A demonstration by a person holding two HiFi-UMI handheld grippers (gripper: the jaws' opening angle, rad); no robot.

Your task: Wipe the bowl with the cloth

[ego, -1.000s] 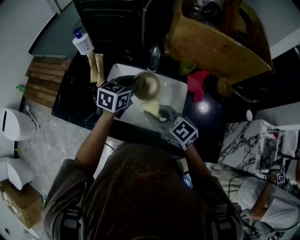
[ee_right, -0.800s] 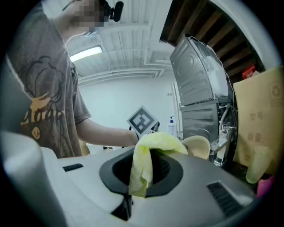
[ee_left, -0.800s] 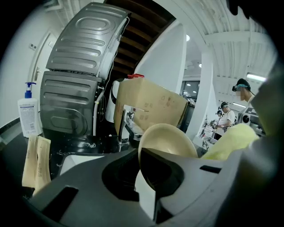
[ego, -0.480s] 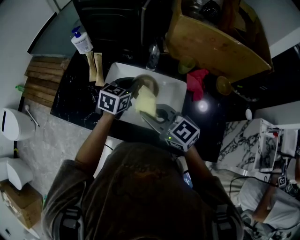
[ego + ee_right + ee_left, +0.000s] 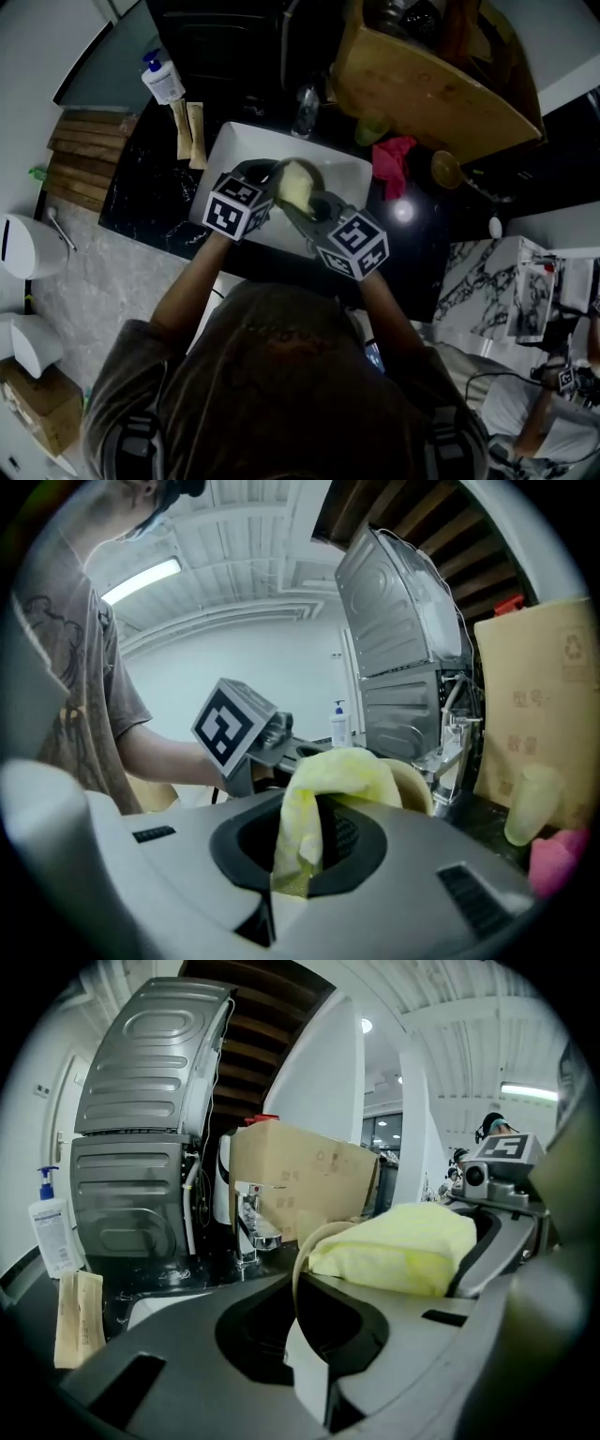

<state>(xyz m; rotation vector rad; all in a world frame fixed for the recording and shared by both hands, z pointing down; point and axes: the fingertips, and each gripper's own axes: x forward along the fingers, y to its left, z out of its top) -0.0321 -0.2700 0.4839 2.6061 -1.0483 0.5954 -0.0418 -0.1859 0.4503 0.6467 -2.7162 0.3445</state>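
Over the white sink my two grippers meet. The left gripper is shut on the rim of a beige bowl, which stands edge-on between its jaws. A yellow cloth covers the bowl in the head view. My right gripper is shut on that cloth and presses it against the bowl. In the left gripper view the cloth lies across the bowl's opening, with the right gripper behind it. The left gripper's marker cube shows in the right gripper view.
A faucet stands at the sink's far edge on the black counter. A soap pump bottle is far left, a cardboard box far right. A red cloth and a green cup lie right of the sink.
The right gripper has carried the cloth up from below the bowl and onto it. The two grippers have drawn together, and the cloth now hides the bowl in the head view.
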